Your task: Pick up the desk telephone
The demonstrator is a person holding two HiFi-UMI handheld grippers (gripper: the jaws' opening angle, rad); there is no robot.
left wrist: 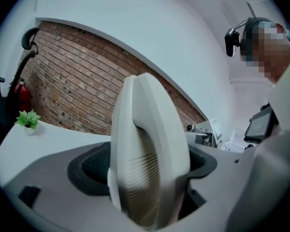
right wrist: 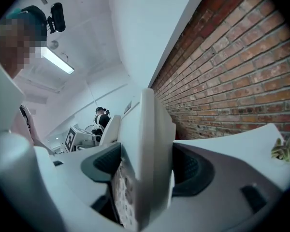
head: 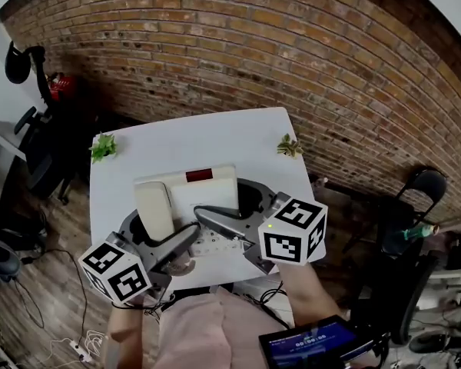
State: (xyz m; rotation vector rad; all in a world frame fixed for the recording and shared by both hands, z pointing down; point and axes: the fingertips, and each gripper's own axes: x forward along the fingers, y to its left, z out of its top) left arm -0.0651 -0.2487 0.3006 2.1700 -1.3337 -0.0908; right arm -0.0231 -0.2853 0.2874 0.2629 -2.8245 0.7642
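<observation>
Telephone (head: 203,193), boxy cream plastic, ribbed handset (left wrist: 146,153)

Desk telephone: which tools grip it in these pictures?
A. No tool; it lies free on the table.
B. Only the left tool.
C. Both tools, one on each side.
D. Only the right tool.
C: the left tool is closed on the handset side of the telephone, and the right tool is closed on its keypad side.

Holds desk telephone (head: 203,191) between left gripper (head: 160,233) and right gripper (head: 234,202), each with jaws pressed on one end, both angled slightly downward.
</observation>
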